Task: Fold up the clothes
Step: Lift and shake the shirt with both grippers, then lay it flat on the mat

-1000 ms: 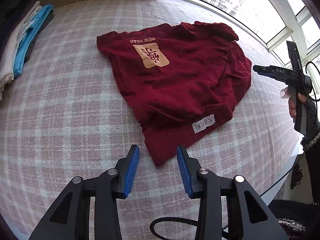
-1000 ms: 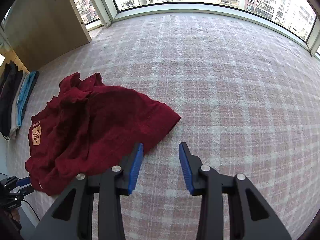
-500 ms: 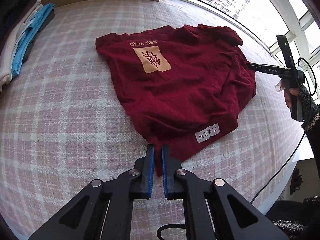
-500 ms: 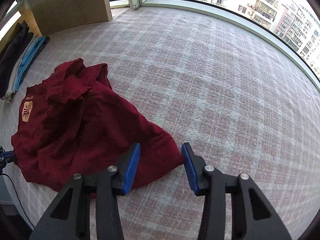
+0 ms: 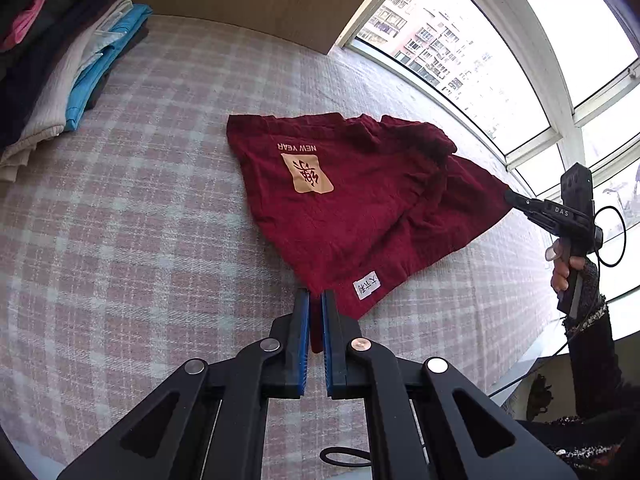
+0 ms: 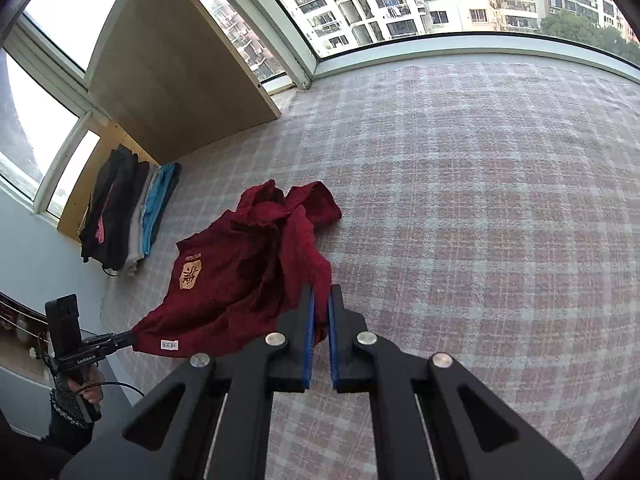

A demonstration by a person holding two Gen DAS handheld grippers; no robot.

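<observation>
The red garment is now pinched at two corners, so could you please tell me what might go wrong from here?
1. The left gripper and right gripper each hold only a thin edge of the red garment; a hard pull might slip it free.
2. Its far end lies bunched, so wrinkles may get folded in.
3. Dragging could rumple the plaid cover.

Right hand-held gripper [image 6: 320, 300] newly clamped on shirt [image 6: 240, 280]

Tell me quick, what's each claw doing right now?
Left claw: shut on the dark red sweatshirt, gripping a hem corner.
Right claw: shut on the same sweatshirt, at another corner.
</observation>
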